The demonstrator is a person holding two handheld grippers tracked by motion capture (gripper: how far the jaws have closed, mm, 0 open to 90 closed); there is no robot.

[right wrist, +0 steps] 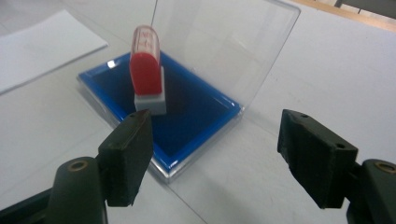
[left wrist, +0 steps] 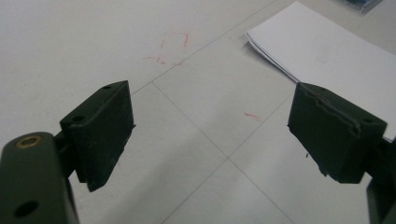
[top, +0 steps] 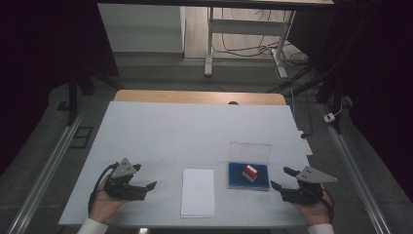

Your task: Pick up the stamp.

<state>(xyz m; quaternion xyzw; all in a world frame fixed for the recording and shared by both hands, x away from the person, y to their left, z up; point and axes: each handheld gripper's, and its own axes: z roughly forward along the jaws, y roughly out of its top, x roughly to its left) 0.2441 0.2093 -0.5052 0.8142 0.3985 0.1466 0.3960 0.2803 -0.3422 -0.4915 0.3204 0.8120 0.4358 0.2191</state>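
White table (top: 160, 131), stamp (right wrist: 147, 70) before right hand-held gripper (right wrist: 215, 154)

White-covered table (top: 160, 131), paper stack (top: 197, 192), open blue ink pad (top: 249, 176) beside it

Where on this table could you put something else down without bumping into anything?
The whole far half of the white table cover is bare, as is the stretch between the left gripper and the paper stack. It is tighter near the right gripper, where the blue ink pad with its red stamp and raised clear lid sits.
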